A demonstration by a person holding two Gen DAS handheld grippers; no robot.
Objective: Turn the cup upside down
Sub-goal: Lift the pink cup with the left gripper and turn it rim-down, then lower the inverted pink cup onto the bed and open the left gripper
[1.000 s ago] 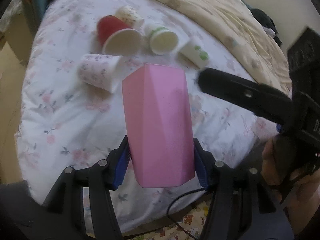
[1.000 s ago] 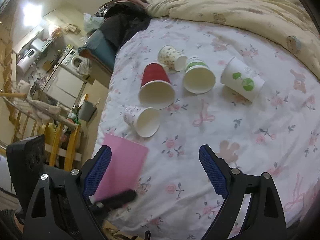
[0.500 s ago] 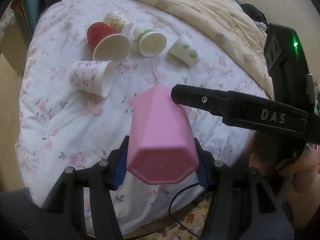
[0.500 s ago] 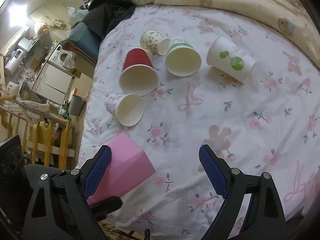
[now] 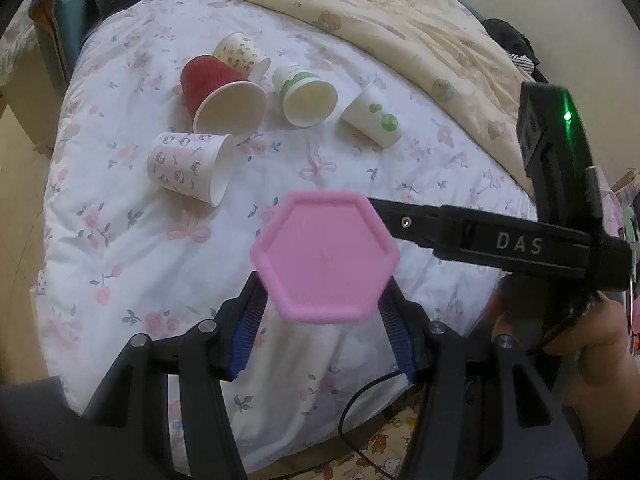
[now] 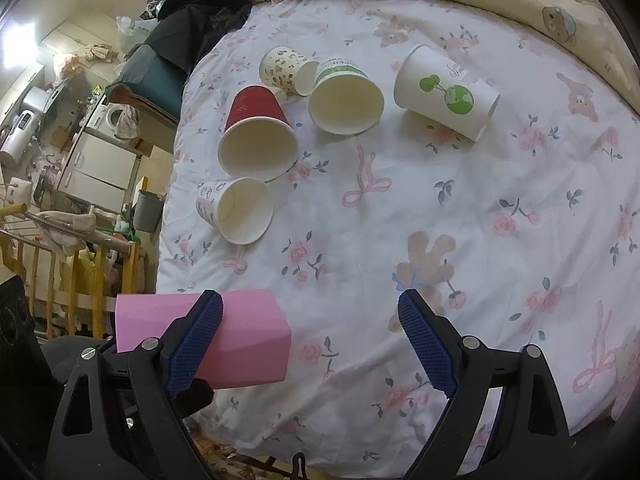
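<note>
My left gripper is shut on a pink hexagonal cup. The cup's flat base faces the left wrist camera, so the cup points away over the bed. In the right wrist view the pink cup lies sideways at the lower left, above the bed edge. My right gripper is open and empty, just right of the pink cup. One black finger of the right gripper reaches in from the right beside the cup.
Several paper cups lie on their sides on the floral bedsheet: a red one, a small patterned one, a green-banded one, a globe-print one. A cream duvet lies behind. The bed edge is near.
The left gripper has turned the pink cup from side-on to base toward the camera. The right gripper has moved closer beside it and stayed open.
</note>
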